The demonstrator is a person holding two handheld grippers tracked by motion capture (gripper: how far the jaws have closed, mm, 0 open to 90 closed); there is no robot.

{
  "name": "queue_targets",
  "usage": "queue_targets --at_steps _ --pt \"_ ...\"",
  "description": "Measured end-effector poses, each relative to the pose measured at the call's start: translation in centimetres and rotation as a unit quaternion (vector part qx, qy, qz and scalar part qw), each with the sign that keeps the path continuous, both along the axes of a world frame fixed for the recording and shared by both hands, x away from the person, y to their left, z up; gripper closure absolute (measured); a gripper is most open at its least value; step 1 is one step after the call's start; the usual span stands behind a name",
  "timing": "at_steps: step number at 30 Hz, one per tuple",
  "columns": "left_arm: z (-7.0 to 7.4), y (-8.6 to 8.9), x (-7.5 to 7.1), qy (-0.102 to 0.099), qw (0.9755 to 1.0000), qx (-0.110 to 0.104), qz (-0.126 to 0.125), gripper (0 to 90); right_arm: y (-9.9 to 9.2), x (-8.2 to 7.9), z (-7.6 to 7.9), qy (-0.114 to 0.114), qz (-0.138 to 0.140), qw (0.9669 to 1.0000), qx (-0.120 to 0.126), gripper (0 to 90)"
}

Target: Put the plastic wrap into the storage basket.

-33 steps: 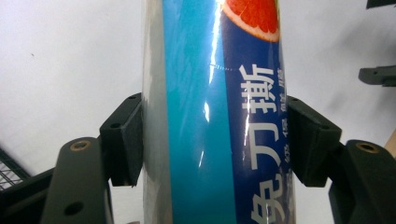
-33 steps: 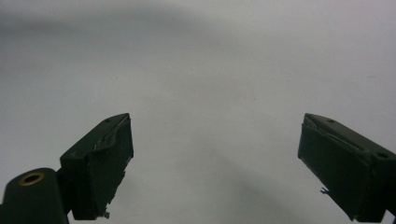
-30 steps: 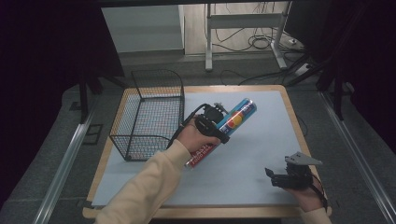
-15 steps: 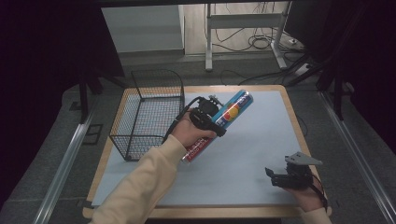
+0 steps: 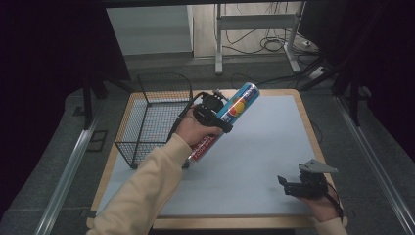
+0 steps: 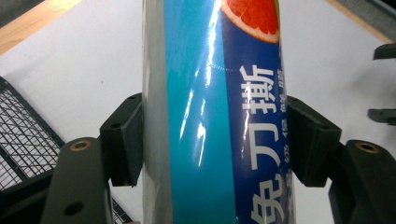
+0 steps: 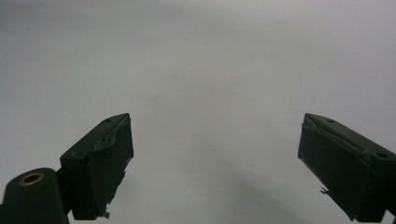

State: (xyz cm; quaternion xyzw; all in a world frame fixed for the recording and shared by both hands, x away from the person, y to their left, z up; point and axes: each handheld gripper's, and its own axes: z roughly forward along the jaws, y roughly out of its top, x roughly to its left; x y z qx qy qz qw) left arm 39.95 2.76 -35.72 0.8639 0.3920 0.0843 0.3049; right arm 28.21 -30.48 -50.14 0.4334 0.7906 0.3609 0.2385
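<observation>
Now the left claw point(image 5: 221, 116) clamps the blue tube point(image 5: 238, 102) — long axis tilted up, away from the person.

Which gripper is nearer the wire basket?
Left. The left gripper is just right of the wire basket, clamped on the blue tube. The right gripper sits open at the table's near right corner, far from it.

The tall blue tube point(image 6: 215, 112) carries white Chinese characters down its dark blue side; in the left gripper view "免刀撕" can be read in big letters. Smaller characters stand beside them, but they are too small to read. Above the words is a picture of a cut grapefruit.
</observation>
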Motion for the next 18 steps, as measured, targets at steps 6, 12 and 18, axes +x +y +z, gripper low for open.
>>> queue_targets --at_steps 6,12,18 --pt "1.7 0.7 0.7 -0.016 0.9998 -0.005 0.014 31.8 0.0 0.0 -0.1 0.001 0.0 1.0 0.0 10.5" --pt "3.0 1.4 1.5 -0.029 0.9994 -0.001 0.02 31.9 0.0 0.0 -0.1 0.001 0.001 1.0 0.0 10.6" --pt "3.8 2.4 2.8 -0.039 0.9988 0.002 0.031 31.9 -0.1 0.0 -0.1 0.004 0.0 1.0 0.0 10.6"
